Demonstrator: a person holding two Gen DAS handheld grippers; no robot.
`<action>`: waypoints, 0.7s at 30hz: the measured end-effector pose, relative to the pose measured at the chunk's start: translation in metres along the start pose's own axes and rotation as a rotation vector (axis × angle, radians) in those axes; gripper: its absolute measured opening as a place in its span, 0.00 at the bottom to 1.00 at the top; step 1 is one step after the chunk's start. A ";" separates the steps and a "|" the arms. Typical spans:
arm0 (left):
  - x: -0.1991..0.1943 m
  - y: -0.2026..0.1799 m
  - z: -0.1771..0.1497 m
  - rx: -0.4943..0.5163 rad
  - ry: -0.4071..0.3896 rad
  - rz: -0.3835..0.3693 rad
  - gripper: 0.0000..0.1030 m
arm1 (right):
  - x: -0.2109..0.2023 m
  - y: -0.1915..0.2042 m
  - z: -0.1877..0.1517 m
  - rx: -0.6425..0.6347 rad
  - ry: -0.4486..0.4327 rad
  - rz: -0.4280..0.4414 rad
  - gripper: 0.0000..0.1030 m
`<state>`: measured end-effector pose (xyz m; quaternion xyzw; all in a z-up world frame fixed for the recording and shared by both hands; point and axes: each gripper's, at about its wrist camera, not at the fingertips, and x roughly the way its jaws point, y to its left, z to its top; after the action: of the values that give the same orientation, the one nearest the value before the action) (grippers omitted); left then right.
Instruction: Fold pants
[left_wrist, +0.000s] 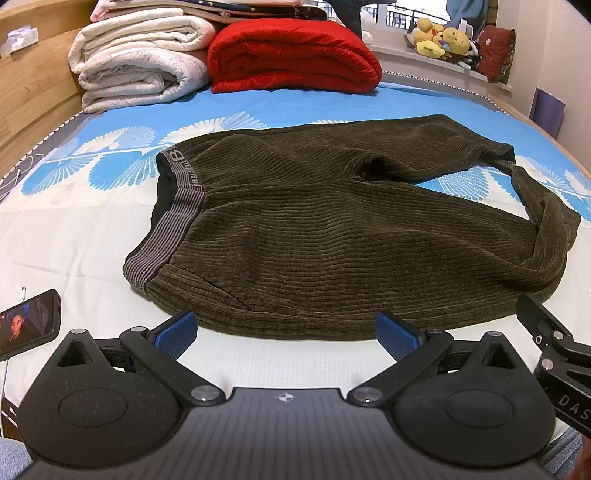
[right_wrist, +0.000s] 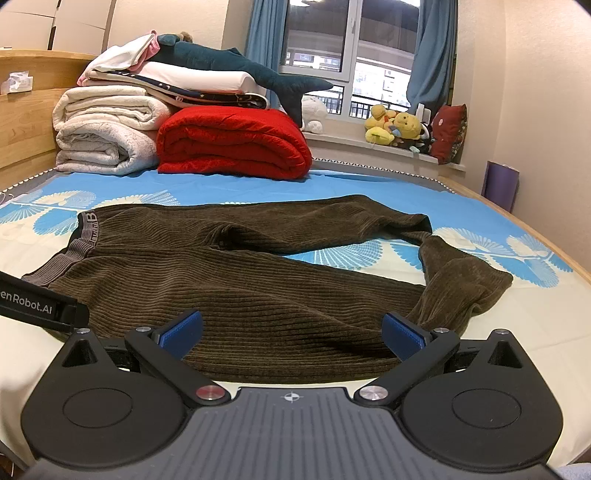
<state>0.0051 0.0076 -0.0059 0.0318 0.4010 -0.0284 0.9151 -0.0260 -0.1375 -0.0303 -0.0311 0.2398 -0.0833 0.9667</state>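
Observation:
Dark olive corduroy pants lie spread on the bed, grey striped waistband at the left, both legs running right. The far leg ends near the right; the near leg's end is bent back on itself. My left gripper is open just short of the pants' near edge, with nothing between its blue pads. In the right wrist view the pants fill the middle, and my right gripper is open over the near leg's edge. The left gripper's body shows at the left.
A folded red quilt and rolled white blankets sit at the bed's far end, with a shark plush on top. A phone stands at the near left. Soft toys line the window ledge. The wooden headboard bounds the left.

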 end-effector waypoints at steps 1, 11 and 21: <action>0.000 0.000 0.000 0.001 0.000 0.000 1.00 | 0.000 0.000 0.000 0.001 0.000 0.000 0.99; 0.000 0.001 0.001 -0.011 0.004 0.003 1.00 | 0.000 0.001 0.000 0.002 0.001 0.000 0.99; 0.017 0.040 0.028 -0.108 -0.003 0.090 1.00 | 0.022 -0.073 0.030 0.197 0.017 -0.140 0.99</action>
<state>0.0401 0.0448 0.0014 0.0005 0.3988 0.0344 0.9164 -0.0036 -0.2127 -0.0066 0.0480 0.2357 -0.1738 0.9550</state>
